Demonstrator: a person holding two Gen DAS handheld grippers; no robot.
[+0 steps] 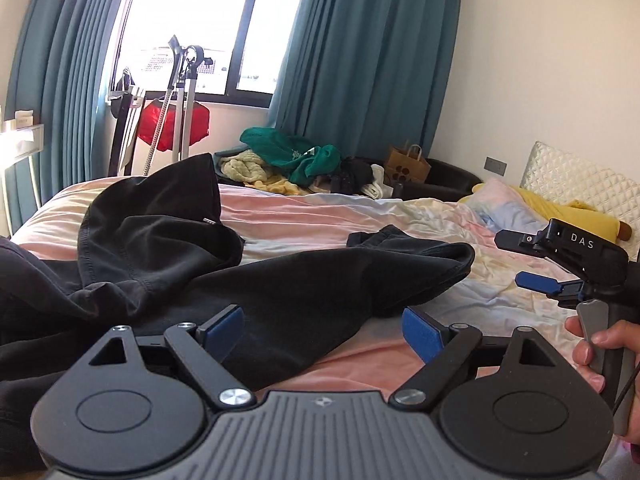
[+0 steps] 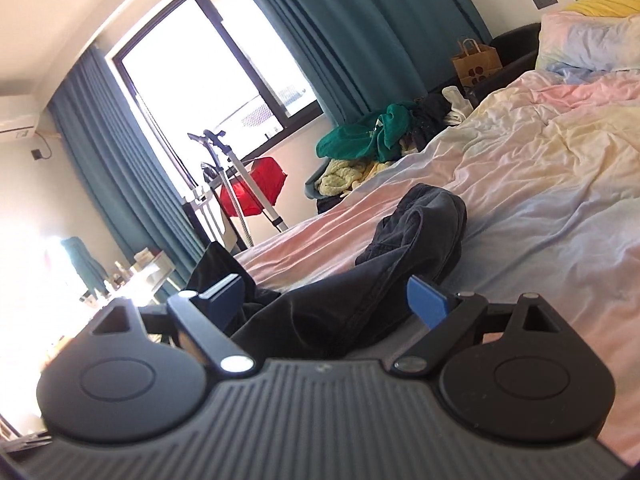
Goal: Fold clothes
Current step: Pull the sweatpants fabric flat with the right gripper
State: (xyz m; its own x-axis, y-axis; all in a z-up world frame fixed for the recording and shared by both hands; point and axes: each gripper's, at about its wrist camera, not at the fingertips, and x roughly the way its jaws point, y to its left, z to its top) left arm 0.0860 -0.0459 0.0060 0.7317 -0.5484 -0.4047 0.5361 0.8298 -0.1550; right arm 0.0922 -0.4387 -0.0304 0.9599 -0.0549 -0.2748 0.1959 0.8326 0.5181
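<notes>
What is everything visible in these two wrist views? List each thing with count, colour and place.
black garment: one, black, crumpled on the bed, in front of both grippers
bed sheet: one, pastel pink, yellow and blue, covering the bed
clothes pile: one, green, yellow and dark, beyond the bed
paper bag: one, brown, by the curtain
curtains: teal, flanking the window
pillow: one, pastel, at the headboard
left gripper: open, over the garment
right gripper: open, over the garment
</notes>
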